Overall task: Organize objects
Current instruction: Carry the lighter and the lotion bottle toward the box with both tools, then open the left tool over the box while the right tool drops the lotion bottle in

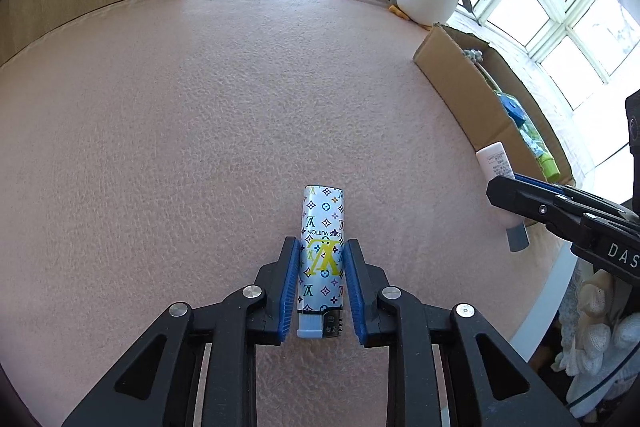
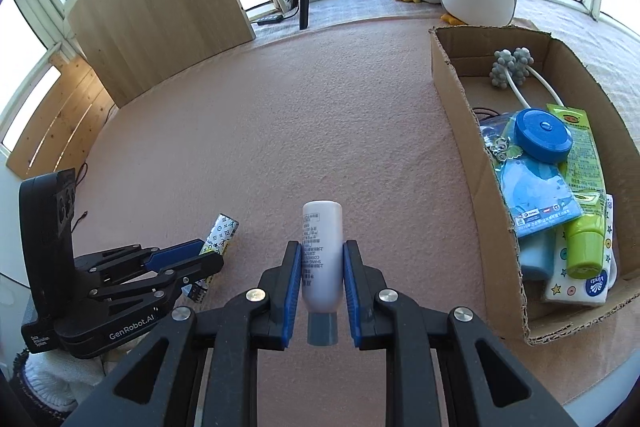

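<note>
Beside box [image 2: 456,131] — lighter [image 1: 322,251], bottle [image 2: 322,251], perhaps tong-gripped

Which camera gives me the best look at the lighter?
The left wrist view: the lighter fills the centre between the left tool's pads, print readable. The right wrist view shows it small, mostly hidden by that tool.
</note>
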Motion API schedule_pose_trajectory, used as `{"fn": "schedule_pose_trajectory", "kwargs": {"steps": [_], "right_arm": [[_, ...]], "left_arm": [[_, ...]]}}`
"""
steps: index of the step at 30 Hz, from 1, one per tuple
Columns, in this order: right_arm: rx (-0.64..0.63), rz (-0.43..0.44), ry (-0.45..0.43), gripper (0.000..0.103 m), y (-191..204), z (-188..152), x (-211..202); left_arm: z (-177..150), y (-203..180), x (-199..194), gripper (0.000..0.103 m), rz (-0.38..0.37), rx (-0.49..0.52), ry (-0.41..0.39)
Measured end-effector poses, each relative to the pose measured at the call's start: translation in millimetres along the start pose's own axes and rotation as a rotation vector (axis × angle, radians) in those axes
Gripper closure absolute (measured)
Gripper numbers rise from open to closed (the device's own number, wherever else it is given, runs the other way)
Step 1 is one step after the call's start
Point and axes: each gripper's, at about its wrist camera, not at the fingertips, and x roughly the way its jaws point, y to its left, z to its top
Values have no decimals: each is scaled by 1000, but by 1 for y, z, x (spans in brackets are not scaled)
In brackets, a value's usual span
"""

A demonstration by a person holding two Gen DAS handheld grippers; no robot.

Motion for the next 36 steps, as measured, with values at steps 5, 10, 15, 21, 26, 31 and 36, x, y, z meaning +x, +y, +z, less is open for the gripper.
{"fn": "schedule_pose_trajectory", "kwargs": {"steps": [5,10,15,21,26,31,36], "right_arm": [[24,-17,-53,84,-19,9,-23],[57,-52,-103,84,-45,16,-44],[93,-97,-135,84,-78,22,-62],[130,-159,-157,84,-120,29,-76],[143,-193,-153,84,-146,33,-78],[146,-206,-143,84,-162,36,-75],[146,-209,-142,84,-170,39,-73]], "left_arm": [[31,-22,-4,78,-35,18,-42],[60,-51,-3,78,-72,51,-75],[87,-89,1,78,-95,104,-98],[119,-130,16,78,-110,152,-117],[139,-156,38,78,-120,169,-105],[154,-180,64,78,-122,189,-79],[163,-196,81,78,-113,204,-69]]}}
